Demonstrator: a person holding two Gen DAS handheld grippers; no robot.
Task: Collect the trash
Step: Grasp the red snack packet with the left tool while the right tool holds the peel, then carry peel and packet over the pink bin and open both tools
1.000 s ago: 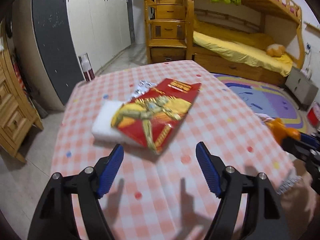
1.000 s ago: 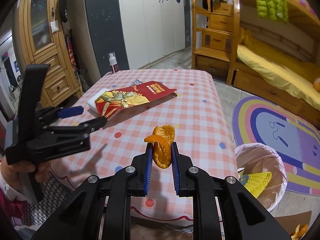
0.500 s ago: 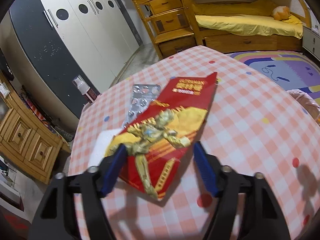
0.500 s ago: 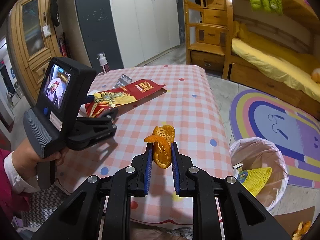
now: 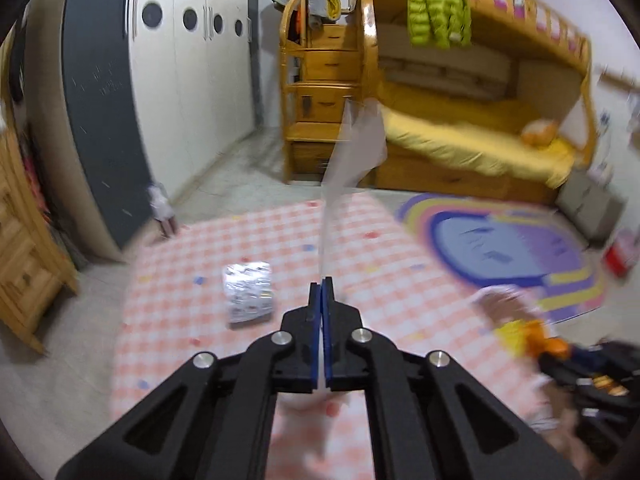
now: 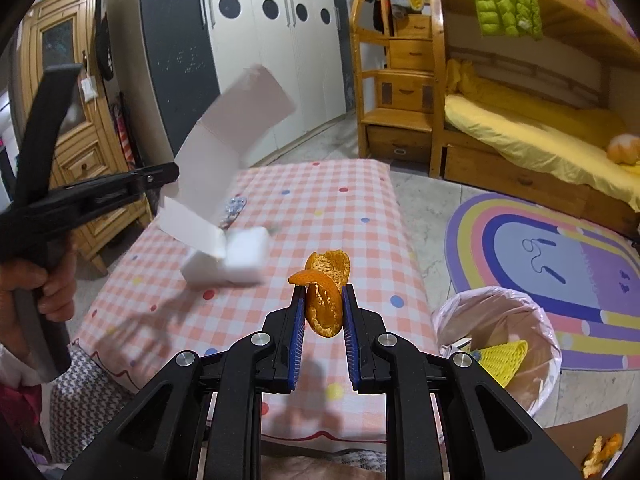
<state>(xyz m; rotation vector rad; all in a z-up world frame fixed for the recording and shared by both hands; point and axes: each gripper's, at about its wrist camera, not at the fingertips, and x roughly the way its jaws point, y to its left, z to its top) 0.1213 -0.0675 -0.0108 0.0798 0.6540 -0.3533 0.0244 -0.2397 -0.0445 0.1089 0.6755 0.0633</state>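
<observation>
Wrapper [image 6: 224,140], a thin folded sheet, is hanging off the table [image 6: 352,208] at ten o'clock in the right wrist view, pinched by one edge in the left gripper [image 5: 321,280]. It is looking light and floppy, likely to flap; an edge grip suits it. Right gripper [image 6: 322,312] is clamping soft, curled orange peel [image 6: 326,300]. Bin [image 6: 536,320] is sitting at four o'clock.

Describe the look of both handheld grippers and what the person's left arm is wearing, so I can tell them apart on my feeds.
Both match: the left gripper and right gripper have matte black plastic linkage arms with round silver pivot screws and ribbed blue pads on the fingers. No cables show. The left hand wraps a grey pistol-style handle; its wrist shows a white cuff under a dark red sleeve.
</observation>
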